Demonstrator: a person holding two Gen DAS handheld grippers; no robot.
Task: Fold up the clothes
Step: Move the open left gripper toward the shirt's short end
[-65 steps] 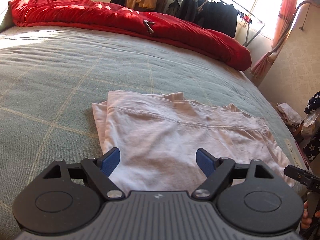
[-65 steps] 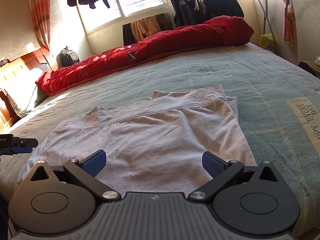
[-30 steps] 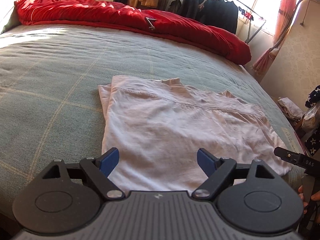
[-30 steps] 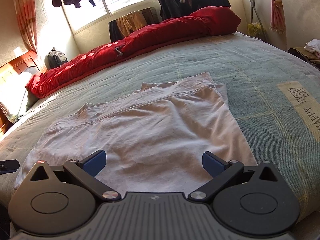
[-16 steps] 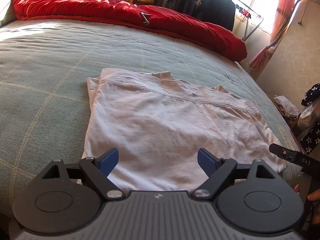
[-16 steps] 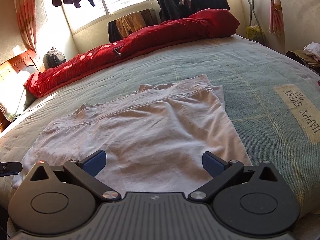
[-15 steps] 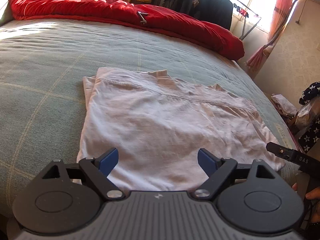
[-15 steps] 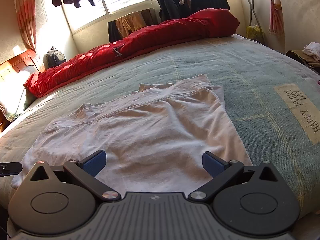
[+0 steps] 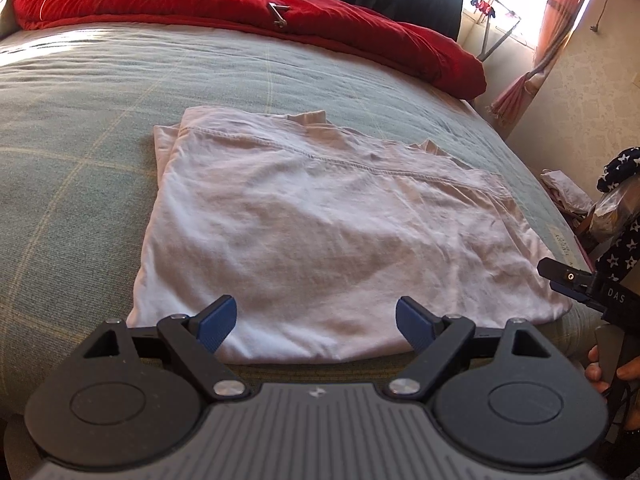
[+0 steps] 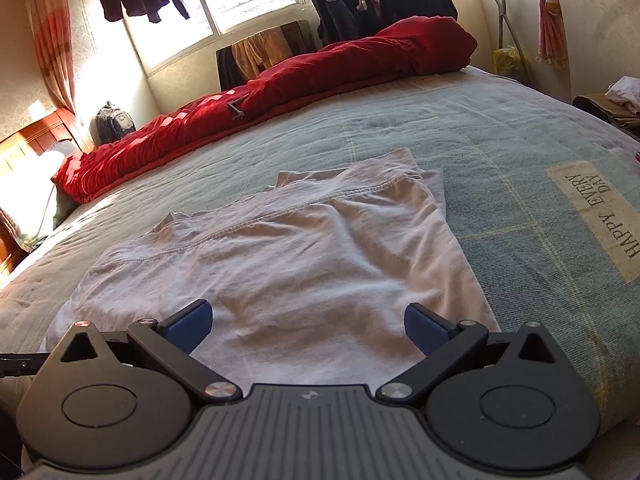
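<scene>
A pale pink garment [image 9: 320, 224] lies flat on the grey-green bed, folded once, with a stitched hem running across its far part. My left gripper [image 9: 316, 322] hovers open over the garment's near edge, blue pads wide apart and empty. In the right wrist view the same garment [image 10: 288, 264] spreads from centre to left. My right gripper [image 10: 308, 324] is open above the near edge, holding nothing. The right gripper's tip [image 9: 576, 284] shows at the right of the left wrist view, with a hand [image 9: 608, 368] below it.
A red quilt [image 9: 248, 8] lies bunched along the far side of the bed [image 9: 80, 92]. Dark clothes hang on a rack [image 10: 384, 4] by the windows. The bedcover bears a "HAPPY EVERY DAY" label [image 10: 592, 208]. Cluttered items [image 9: 568, 192] sit beside the bed on the right.
Both grippers drew back towards the bed's near edge, so the garment's near hem now shows in the left wrist view. Both stayed open; the garment has not moved.
</scene>
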